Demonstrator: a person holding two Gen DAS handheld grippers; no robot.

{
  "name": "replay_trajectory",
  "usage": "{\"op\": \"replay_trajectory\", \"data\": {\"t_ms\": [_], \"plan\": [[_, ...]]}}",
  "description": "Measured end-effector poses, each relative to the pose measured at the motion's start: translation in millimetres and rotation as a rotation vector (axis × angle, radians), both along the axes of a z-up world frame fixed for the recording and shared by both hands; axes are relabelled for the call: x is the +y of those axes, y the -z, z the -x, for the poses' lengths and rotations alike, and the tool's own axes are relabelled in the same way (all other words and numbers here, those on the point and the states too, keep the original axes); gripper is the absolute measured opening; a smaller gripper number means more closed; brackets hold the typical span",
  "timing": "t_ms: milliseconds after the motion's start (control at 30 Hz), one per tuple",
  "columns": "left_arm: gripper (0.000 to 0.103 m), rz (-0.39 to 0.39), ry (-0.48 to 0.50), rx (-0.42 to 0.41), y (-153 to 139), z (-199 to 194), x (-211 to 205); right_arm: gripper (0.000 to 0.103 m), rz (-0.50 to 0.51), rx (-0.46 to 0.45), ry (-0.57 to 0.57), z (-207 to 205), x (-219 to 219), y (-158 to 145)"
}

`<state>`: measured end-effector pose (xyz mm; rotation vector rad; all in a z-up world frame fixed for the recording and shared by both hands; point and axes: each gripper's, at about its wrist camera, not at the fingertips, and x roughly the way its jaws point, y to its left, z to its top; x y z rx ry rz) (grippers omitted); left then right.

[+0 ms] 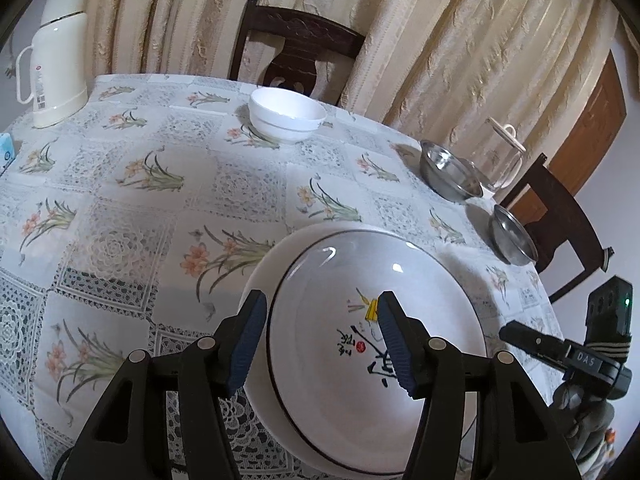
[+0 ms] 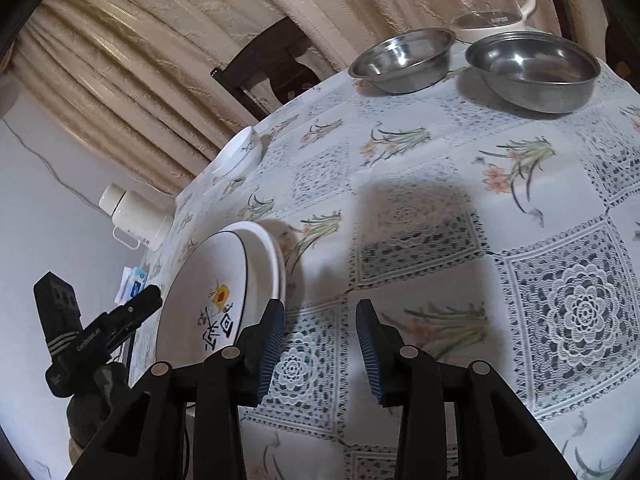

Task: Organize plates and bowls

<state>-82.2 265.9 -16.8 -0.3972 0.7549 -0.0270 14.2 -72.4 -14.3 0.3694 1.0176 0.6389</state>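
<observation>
Stacked plates framed by the parted left gripper (image 1: 320,336); nothing held by the right gripper (image 2: 320,344).

The left gripper's blue pads are spread wide, one outside the rim of the painted plate (image 1: 372,360) and one over its decorated centre; whether either pad touches it cannot be told. This plate is seen resting on a plain white plate (image 2: 280,256) on the floral tablecloth (image 1: 132,208). A white bowl (image 1: 287,118) is set well ahead of the left gripper, with a cream thermos (image 1: 60,56) far to the left. The right gripper's jaws are parted above bare cloth, just right of the plates. Two steel bowls (image 2: 404,58) (image 2: 534,70) are placed side by side far ahead of it, before a glass kettle (image 2: 494,4).
</observation>
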Motion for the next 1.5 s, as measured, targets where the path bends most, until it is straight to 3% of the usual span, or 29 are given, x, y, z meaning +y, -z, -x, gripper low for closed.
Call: {"op": "replay_trajectory", "data": {"t_ms": [300, 700, 933, 1100, 1500], "plan": [[0.059, -0.016, -0.005, -0.014, -11.9, -6.7, -13.4, 0.043, -0.038, 0.032, 0.045, -8.1, -24.4, 7.6], [0.060, 0.002, 0.108, -0.030, -39.6, -38.2, -64.3, 0.046, -0.077, 0.024, 0.098, -21.1, -54.6, -2.9], [0.062, 0.023, 0.143, -0.025, -52.0, -67.9, -87.5, 0.047, -0.084, 0.011, 0.118, -37.5, -63.2, -16.4], [0.063, 0.023, 0.180, -0.016, -59.2, -91.3, -101.6, 0.059, -0.112, -0.003, 0.178, -57.2, -72.9, -30.9], [0.063, 0.049, 0.235, 0.024, -64.9, -168.1, -113.0, 0.059, -0.060, -0.069, 0.237, -124.4, -72.4, -59.8]]}}
